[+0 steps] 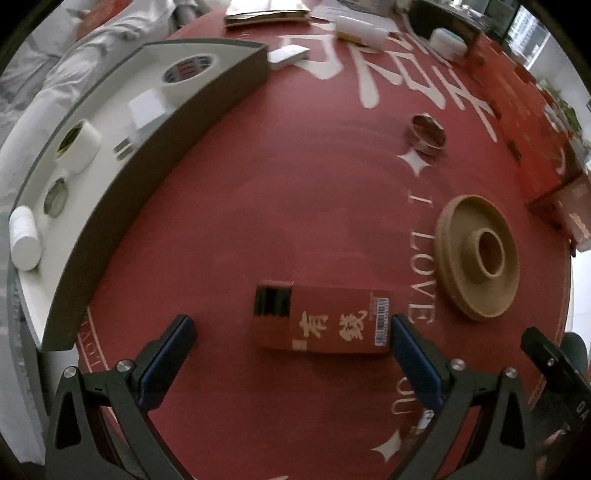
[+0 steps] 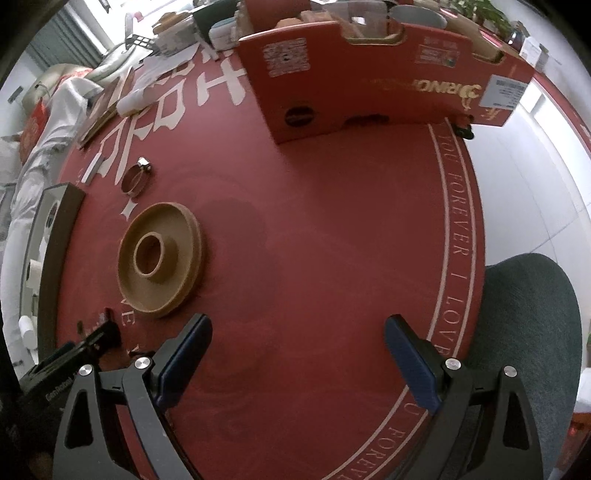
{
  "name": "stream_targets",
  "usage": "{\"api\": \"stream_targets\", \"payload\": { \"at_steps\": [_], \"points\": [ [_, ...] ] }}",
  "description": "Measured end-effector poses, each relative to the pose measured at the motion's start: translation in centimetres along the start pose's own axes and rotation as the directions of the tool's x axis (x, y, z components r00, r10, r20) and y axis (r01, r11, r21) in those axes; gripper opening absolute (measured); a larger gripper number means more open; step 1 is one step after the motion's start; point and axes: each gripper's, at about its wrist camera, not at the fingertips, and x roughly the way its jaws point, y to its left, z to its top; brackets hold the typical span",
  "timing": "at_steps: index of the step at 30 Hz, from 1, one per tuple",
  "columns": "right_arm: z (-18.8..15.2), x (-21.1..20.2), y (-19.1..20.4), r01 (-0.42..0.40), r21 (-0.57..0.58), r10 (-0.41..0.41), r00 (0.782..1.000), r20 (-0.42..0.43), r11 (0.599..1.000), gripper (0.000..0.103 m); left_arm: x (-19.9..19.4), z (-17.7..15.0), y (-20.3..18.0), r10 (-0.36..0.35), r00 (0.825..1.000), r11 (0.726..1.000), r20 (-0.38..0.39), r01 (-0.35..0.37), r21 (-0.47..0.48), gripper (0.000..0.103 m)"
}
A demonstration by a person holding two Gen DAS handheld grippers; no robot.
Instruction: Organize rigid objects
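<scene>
A red box with gold characters (image 1: 325, 321) lies flat on the red tablecloth, right in front of my open left gripper (image 1: 291, 332); its right end sits close to the right fingertip. A grey tray (image 1: 155, 147) at the left holds tape rolls (image 1: 188, 74), a white block and a white bottle (image 1: 24, 236). A tan spool disc (image 1: 476, 254) lies at the right, also in the right wrist view (image 2: 160, 254). A metal ring (image 1: 428, 134) lies further back, also in the right wrist view (image 2: 135, 181). My right gripper (image 2: 297, 343) is open and empty over bare cloth.
An orange cardboard box (image 2: 369, 74) stands at the back in the right wrist view. White boxes and clutter (image 1: 358, 27) lie at the far table edge. A green chair seat (image 2: 528, 332) is beyond the table edge at the right. The left gripper's body (image 2: 74, 354) shows at lower left.
</scene>
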Motion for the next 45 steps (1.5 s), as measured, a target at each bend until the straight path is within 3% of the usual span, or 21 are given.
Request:
{"api": "stream_targets", "payload": {
  "at_steps": [12,17,26,30,36,39,41,45],
  "points": [
    [2.6,0.5,8.4,-0.012,-0.288,0.022,0.999,0.034,0.957,0.095,-0.8,-2.7,0.4,0.004,0.998,1.0,0.059,-0.002,-0.018,0.103],
    [3.5,2.3,10.8,0.031,-0.362,-0.028,1.0,0.012,0.932,0.095,-1.6,-3.6,0.5,0.004,0.998,1.0,0.063,-0.003,-0.018,0.103],
    [3.6,4.2,11.2,0.042,-0.369,-0.062,0.997,-0.044,0.929,0.099,-1.1,-2.0,0.5,-0.008,0.998,1.0,0.056,0.007,0.02,0.103],
    [3.7,2.7,11.9,0.055,-0.399,-0.055,0.998,0.012,0.915,0.099,-1.1,-2.1,0.8,-0.01,0.998,1.0,0.058,0.009,0.023,0.103],
    [3.6,3.0,13.3,0.019,-0.446,-0.036,0.999,-0.03,0.895,0.099,-0.9,-2.5,0.8,-0.01,0.998,1.0,0.068,0.008,0.026,0.103],
    [3.1,4.4,13.8,-0.015,-0.454,-0.043,0.992,-0.115,0.891,0.103,-0.9,-2.5,0.8,-0.009,0.998,1.0,0.069,0.007,0.025,0.103],
    [2.6,4.7,14.0,0.019,-0.484,-0.067,0.994,-0.082,0.875,0.103,-0.9,-2.6,0.8,-0.01,0.997,1.0,0.072,0.008,0.027,0.103],
    [2.3,4.6,13.0,0.03,-0.449,-0.063,0.996,-0.059,0.893,0.103,-0.9,-2.6,0.6,-0.01,0.997,1.0,0.079,0.008,0.027,0.103]
  ]
}}
